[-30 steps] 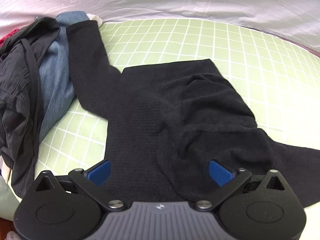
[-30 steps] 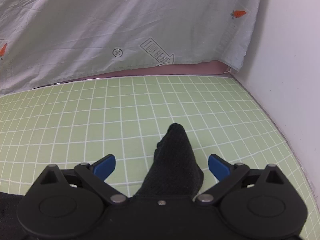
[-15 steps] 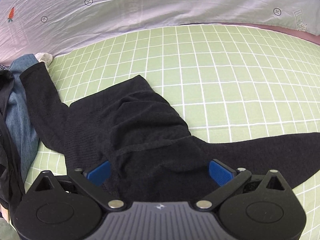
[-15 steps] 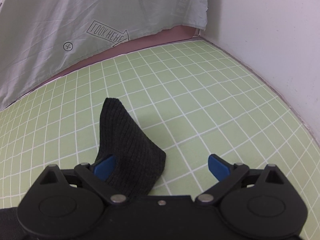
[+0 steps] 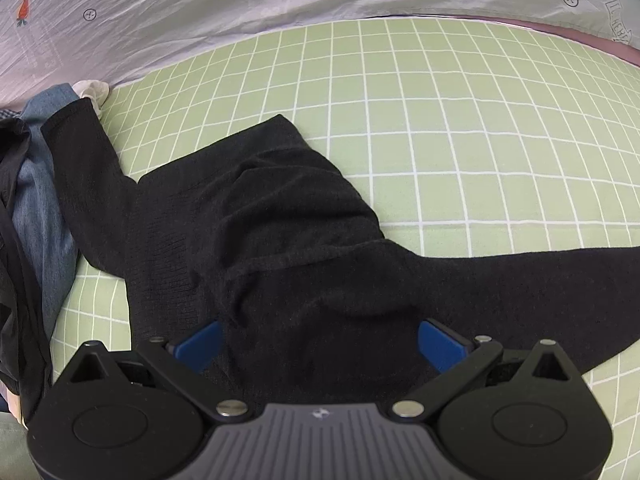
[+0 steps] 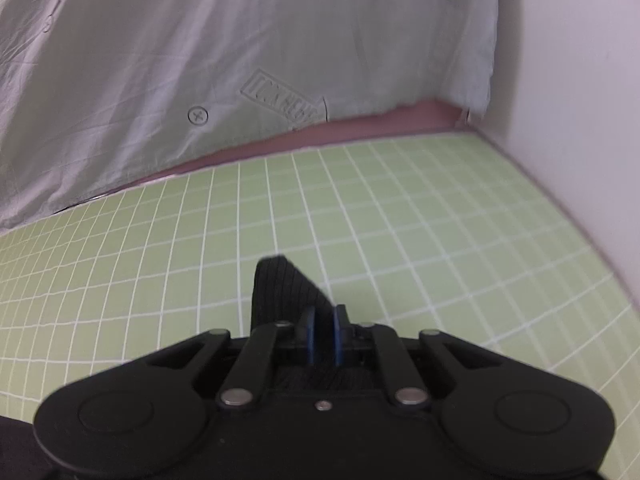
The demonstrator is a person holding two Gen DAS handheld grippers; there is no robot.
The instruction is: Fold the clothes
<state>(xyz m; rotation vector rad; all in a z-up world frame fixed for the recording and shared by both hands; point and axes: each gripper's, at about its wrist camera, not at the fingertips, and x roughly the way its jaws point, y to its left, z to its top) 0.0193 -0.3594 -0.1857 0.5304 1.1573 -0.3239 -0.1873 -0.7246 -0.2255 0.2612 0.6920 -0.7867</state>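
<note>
The black knit sweater (image 5: 260, 216) lies spread on the green grid-patterned mat (image 5: 480, 120) beneath the wide-open left gripper (image 5: 318, 346). Only the right view shows the right gripper (image 6: 323, 334) pinching its ribbed sleeve cuff (image 6: 280, 292).

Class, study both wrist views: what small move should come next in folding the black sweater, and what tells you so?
Probably the right gripper should lift the ribbed cuff and carry it inward over the black knit sweater. It is shut on that cuff, the sleeve lies stretched out across the green checked sheet, and the left gripper is open over the sweater's body, gripping nothing.
</note>
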